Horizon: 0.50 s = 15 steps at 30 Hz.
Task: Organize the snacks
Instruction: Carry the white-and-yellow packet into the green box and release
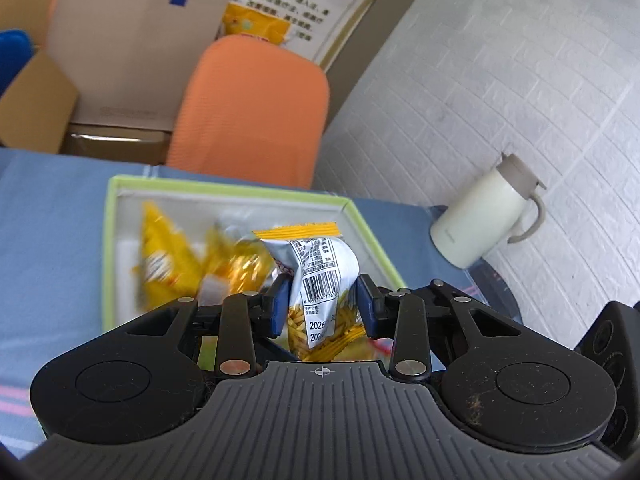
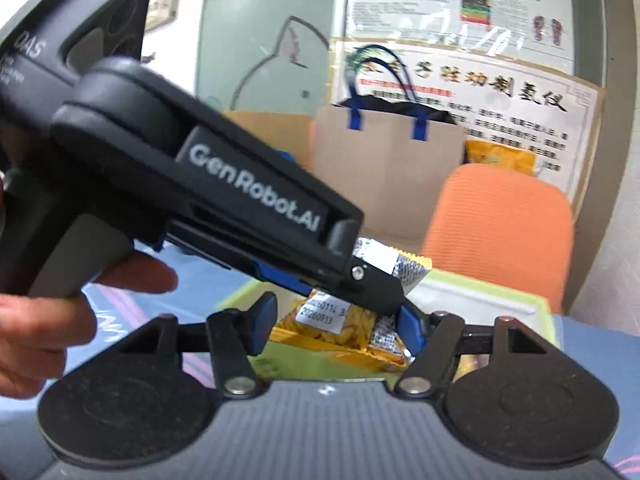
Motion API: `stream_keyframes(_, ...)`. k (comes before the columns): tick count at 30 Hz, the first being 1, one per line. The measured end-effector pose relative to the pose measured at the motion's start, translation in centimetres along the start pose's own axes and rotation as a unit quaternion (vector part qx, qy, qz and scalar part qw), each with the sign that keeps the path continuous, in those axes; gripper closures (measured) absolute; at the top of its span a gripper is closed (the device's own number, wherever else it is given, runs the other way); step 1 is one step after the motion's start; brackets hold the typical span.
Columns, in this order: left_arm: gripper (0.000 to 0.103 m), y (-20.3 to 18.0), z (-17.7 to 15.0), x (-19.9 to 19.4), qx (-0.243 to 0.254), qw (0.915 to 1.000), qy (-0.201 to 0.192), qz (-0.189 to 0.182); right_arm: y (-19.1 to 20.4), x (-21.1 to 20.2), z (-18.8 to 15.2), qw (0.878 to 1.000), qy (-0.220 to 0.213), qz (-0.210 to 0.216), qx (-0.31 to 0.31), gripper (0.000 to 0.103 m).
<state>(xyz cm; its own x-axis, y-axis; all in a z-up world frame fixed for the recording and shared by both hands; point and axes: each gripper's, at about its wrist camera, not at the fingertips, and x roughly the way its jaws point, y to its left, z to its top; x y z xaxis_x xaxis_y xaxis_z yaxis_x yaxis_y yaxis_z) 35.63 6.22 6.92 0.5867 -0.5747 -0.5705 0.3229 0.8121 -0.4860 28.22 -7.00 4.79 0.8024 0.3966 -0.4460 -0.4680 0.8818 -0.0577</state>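
Note:
My left gripper (image 1: pixel 322 300) is shut on a yellow and white snack bag (image 1: pixel 320 276) with a barcode, held over the green-rimmed white box (image 1: pixel 224 190). Several yellow snack bags (image 1: pixel 172 256) lie in the box. In the right wrist view the left gripper's black body (image 2: pixel 224 184) crosses in front, with the held bag (image 2: pixel 340 320) below it over the box (image 2: pixel 480 284). My right gripper (image 2: pixel 336 324) is open and empty, its blue pads (image 2: pixel 262 320) standing wide on each side of the bag, just before the box's near edge.
The box sits on a blue cloth-covered table (image 1: pixel 48 208). A cream jug (image 1: pixel 484 216) stands at the right near the white wall. Behind the table are an orange chair (image 1: pixel 252 108), a cardboard box (image 1: pixel 32 104) and a paper bag (image 1: pixel 132 44).

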Motion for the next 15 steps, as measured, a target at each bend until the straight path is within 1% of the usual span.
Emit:
stream_keyframes(4, 0.089, -0.7, 1.9, 4.5, 0.015, 0.9996, 0.021, 0.007, -3.2, 2.4, 0.2, 1.000, 0.022, -0.006, 0.017, 0.031)
stream_keyframes(6, 0.089, -0.6, 2.6, 6.3, 0.014, 0.9993, 0.032, 0.014, -4.1, 3.9, 0.4, 0.999, 0.031, -0.004, 0.020, 0.032)
stream_keyframes(12, 0.088, 0.2, 2.8, 9.4, 0.017, 0.9980, 0.045, 0.042, -5.6, 5.6, -1.1, 0.998, 0.045, 0.011, 0.034, 0.030)
stream_keyframes(13, 0.085, 0.4, 2.8, 9.6, 0.021, 0.9979, 0.039, 0.048, -5.9, 5.8, -1.3, 0.998, 0.046, 0.013, 0.039, 0.029)
stream_keyframes(14, 0.072, 0.4, 2.8, 9.5, 0.027, 0.9978, 0.028, 0.053, -6.0, 5.6, -1.7, 0.998, 0.045, 0.012, 0.043, 0.026)
stream_keyframes(15, 0.065, 0.5, 2.8, 9.3, 0.030, 0.9976, 0.018, 0.059, -6.4, 5.6, -1.7, 0.998, 0.042, 0.010, 0.048, 0.025)
